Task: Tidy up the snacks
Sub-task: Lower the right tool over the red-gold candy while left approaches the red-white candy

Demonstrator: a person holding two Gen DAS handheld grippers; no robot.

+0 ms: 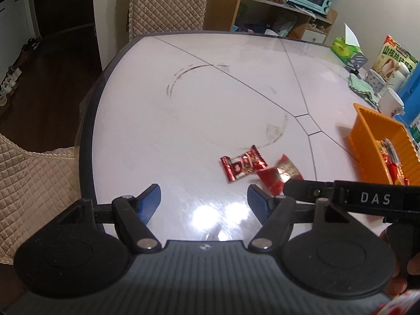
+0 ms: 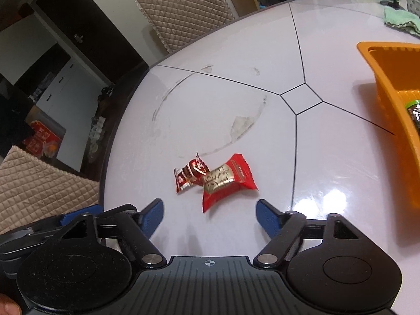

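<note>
Two red snack packets lie touching on the white table [image 1: 183, 105]. The smaller dark-red one [image 1: 242, 166] [image 2: 189, 175] lies left of the larger red-and-gold one [image 1: 282, 174] [image 2: 227, 181]. My left gripper [image 1: 204, 199] is open and empty, short of the packets. My right gripper [image 2: 210, 214] is open and empty, just in front of the red-and-gold packet; its arm reaches across the left wrist view [image 1: 354, 197] and hides part of that packet. An orange basket [image 1: 367, 141] [image 2: 386, 78] at the right holds several red snacks [image 1: 391, 157].
Mugs [image 1: 391, 102], a green cloth [image 1: 362, 86] [image 2: 401, 18], a tissue pack [image 1: 344, 48] and a snack box [image 1: 396, 57] stand at the table's far right. Quilted chairs [image 1: 168, 2] [image 2: 186, 8] stand beyond the table's edge, and another [image 1: 31, 183] at the left.
</note>
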